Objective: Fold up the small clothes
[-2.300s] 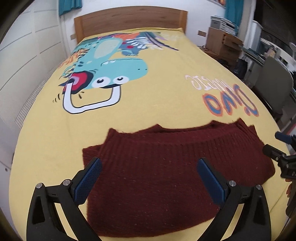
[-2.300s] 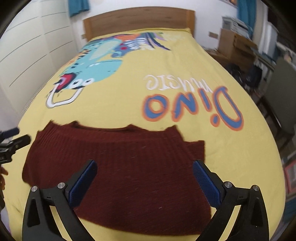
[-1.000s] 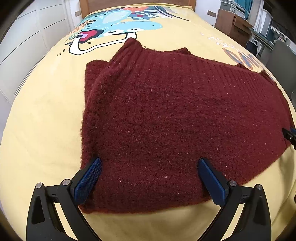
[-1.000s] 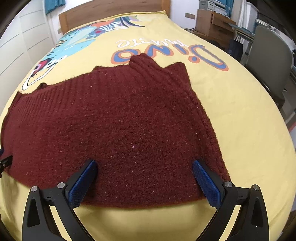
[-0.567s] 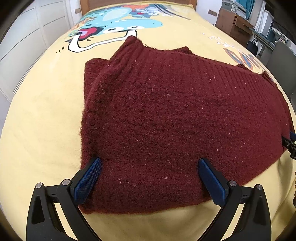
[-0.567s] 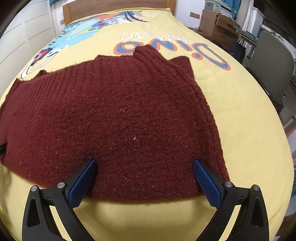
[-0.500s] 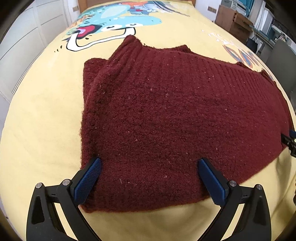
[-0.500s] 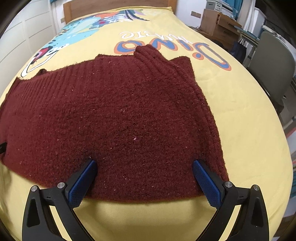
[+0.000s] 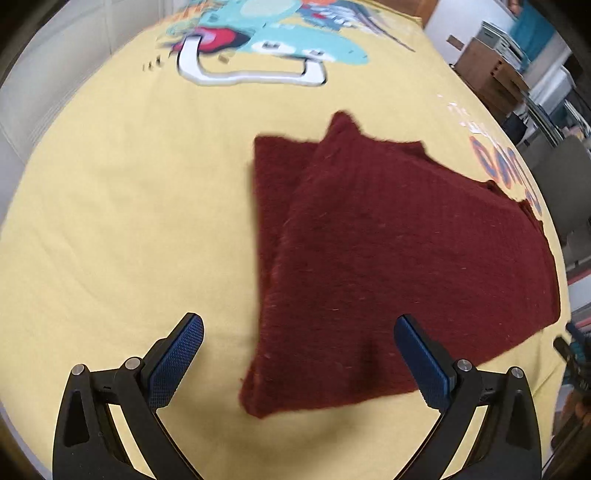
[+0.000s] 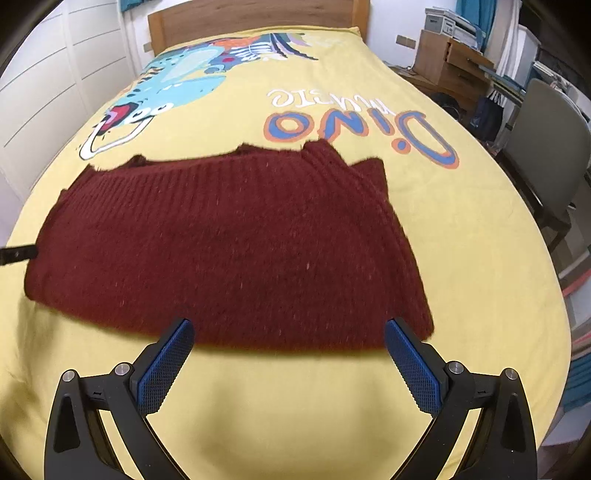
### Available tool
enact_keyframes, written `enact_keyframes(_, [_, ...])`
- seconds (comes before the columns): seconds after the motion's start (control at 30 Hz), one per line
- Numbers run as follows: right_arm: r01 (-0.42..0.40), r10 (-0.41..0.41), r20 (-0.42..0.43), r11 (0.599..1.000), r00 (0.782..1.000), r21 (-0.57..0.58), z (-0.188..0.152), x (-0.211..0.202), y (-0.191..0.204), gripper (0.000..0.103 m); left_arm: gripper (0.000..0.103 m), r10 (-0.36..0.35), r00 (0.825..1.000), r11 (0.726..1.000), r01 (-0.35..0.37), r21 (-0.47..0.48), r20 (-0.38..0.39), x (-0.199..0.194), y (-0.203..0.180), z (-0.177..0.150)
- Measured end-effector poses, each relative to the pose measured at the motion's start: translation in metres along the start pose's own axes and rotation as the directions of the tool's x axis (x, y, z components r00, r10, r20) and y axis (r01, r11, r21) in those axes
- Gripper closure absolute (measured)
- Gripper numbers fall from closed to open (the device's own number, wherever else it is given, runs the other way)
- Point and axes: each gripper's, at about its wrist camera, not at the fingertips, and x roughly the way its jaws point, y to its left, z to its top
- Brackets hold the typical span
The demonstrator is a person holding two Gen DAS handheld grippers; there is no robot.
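A dark red knitted sweater (image 9: pixel 388 258) lies flat on the yellow bedspread (image 9: pixel 110 221), folded into a wide strip. My left gripper (image 9: pixel 299 350) is open, above the sweater's near left corner, with nothing between its blue pads. In the right wrist view the same sweater (image 10: pixel 229 251) stretches across the bed. My right gripper (image 10: pixel 288 354) hovers open just short of its near hem, holding nothing. The tip of the left gripper (image 10: pixel 16 254) shows at the left edge of that view, by the sweater's left end.
The bedspread (image 10: pixel 461 258) carries a dinosaur print (image 10: pixel 177 77) and "Dino music" lettering (image 10: pixel 362 125). A wooden headboard (image 10: pixel 251 16) stands at the far end. White cupboard doors (image 10: pixel 48 74) line the left; a grey chair (image 10: pixel 546 147) and wooden drawers (image 10: pixel 450 62) stand right of the bed.
Both grippers have pulled back from the sweater's near hem and risen. The left gripper has swung leftward, so the sweater now sits right of its centre. The sweater stays flat.
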Motion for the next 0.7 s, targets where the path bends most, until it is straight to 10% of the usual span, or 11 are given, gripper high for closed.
enact_keyframes(0.5, [0.054, -0.054, -0.057, 0.999, 0.997, -0.003, -0.019, 0.01, -0.01, 0.0, 0.005, -0.076, 0.993, 0.996, 0.072, -0.047, -0.089, 0.049, 0.002, -0.011])
enact_keyframes(0.7, [0.056, -0.055, -0.058, 0.998, 0.997, 0.029, -0.02, 0.01, -0.02, 0.0, 0.062, -0.132, 0.986, 0.991, 0.131, -0.017, -0.105, 0.042, -0.023, -0.009])
